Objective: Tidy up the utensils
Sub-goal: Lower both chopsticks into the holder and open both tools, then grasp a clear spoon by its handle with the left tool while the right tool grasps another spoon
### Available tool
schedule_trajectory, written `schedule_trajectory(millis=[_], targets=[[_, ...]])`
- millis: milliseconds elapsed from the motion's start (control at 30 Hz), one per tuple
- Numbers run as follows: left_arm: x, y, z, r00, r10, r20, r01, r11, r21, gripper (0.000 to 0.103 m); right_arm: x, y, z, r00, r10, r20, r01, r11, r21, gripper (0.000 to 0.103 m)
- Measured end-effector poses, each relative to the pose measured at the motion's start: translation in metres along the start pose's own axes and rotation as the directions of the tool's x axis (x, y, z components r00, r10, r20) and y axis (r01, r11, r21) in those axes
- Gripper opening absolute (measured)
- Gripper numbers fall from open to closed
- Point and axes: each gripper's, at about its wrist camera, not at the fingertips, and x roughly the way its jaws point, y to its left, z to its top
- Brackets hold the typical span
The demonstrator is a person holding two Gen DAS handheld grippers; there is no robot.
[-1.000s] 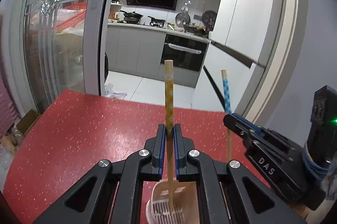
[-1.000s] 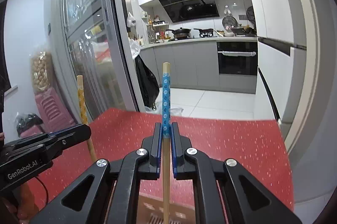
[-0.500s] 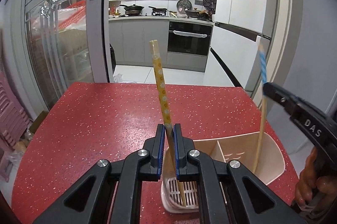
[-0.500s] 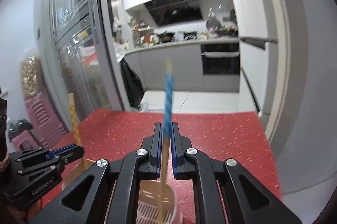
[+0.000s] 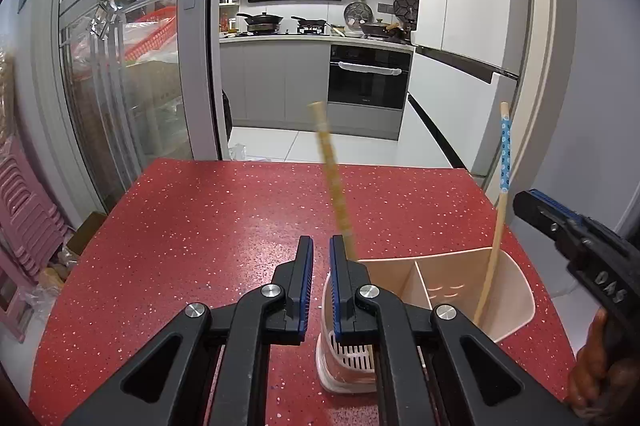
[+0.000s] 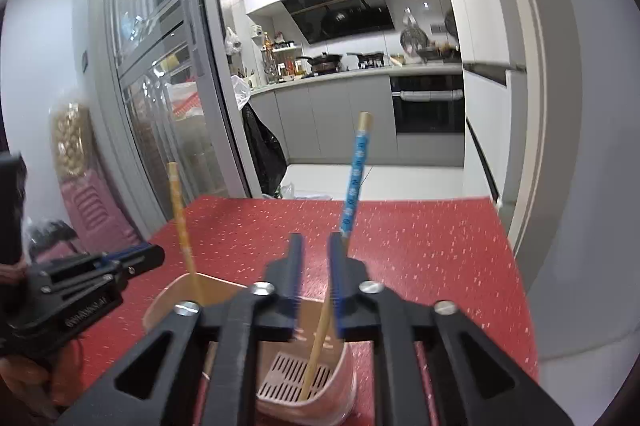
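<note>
- Jaws of the left gripper [image 5: 319, 276], in the left wrist view, stand spread with a clear gap and nothing between the blue pads.
- Yellow chopstick [image 5: 330, 175] rises just right of that gap, brushing or passing behind the right-hand pad; which of the two I cannot tell. Its long axis is near upright, the top leaning toward upper left of the frame, the lower end hidden behind the gripper, probably down in the beige holder [image 5: 516, 322].
- At right of this frame the blue-patterned chopstick [image 5: 505, 158] stands in the holder's far right compartment, top pointing up and slightly right, with the right gripper [image 5: 532, 204] tip just beside it.
- Holder sits on the red table [image 5: 200, 226], low centre-right of the frame, partly under the left gripper.

- Jaws of the right gripper [image 6: 316, 274], in the right wrist view, are likewise parted and pinch nothing.
- Here the blue-patterned chopstick runs from the slotted floor at lower centre up past the right-hand pad, its top tilted toward upper right; it seems to lean on the rim, free.
- At left of the frame the yellow chopstick stands in the far compartment, near upright, beside the left gripper.
- Judgement: each gripper is nearest its own stick, both appear delivered, and the coming move is a straight pull back, away from each leaning shaft.
</note>
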Motion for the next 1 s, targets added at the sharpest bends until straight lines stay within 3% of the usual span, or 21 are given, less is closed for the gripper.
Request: schedule_trajectory(millis=[33, 67, 300, 367, 400, 500, 633, 800, 1000], targets=[[0.0, 0.0, -0.001, 1.0, 0.0, -0.004, 0.0, 1.0, -0.001, 0.033, -0.003, -0.002, 0.0, 1.0, 0.007, -0.004, -0.007, 1.0, 0.015, 0.049], [0.0, 0.001, -0.002, 1.0, 0.0, -0.011, 0.0, 1.0, -0.005, 0.033, -0.006, -0.005, 0.001, 1.0, 0.015, -0.01, -0.015, 1.0, 0.027, 0.053], [-0.011, 0.014, -0.017, 0.999, -0.018, -0.044, 0.016, 0.999, -0.05, 0.034, -0.026, -0.02, -0.006, 0.995, 0.052, -0.09, -0.041, 0.992, 0.123, 0.063], [-0.018, 0.02, -0.025, 0.998, -0.013, -0.056, 0.009, 0.998, -0.067, 0.092, -0.03, -0.021, -0.011, 0.992, 0.056, -0.117, -0.039, 0.989, 0.14, 0.068], [-0.022, 0.024, -0.031, 0.998, 0.015, -0.063, -0.02, 0.996, -0.083, 0.103, -0.033, -0.021, -0.015, 0.989, 0.059, -0.134, -0.039, 0.988, 0.149, 0.07], [-0.031, 0.031, -0.048, 0.997, 0.039, -0.061, -0.043, 0.996, -0.076, 0.103, -0.043, -0.021, -0.031, 0.98, 0.07, -0.185, -0.039, 0.985, 0.166, 0.08], [-0.038, 0.042, -0.078, 0.988, 0.087, -0.124, -0.095, 0.994, -0.059, 0.103, -0.055, -0.018, -0.055, 0.961, 0.061, -0.271, -0.016, 0.986, 0.164, 0.08], [-0.046, 0.06, -0.12, 0.97, 0.122, -0.211, -0.142, 0.986, -0.085, 0.103, -0.064, -0.013, -0.093, 0.92, 0.046, -0.39, 0.021, 0.986, 0.167, 0.08], [-0.046, 0.073, -0.163, 0.943, 0.088, -0.321, -0.141, 0.979, -0.145, 0.103, -0.071, -0.003, -0.134, 0.872, 0.035, -0.489, 0.048, 0.987, 0.156, 0.08]])
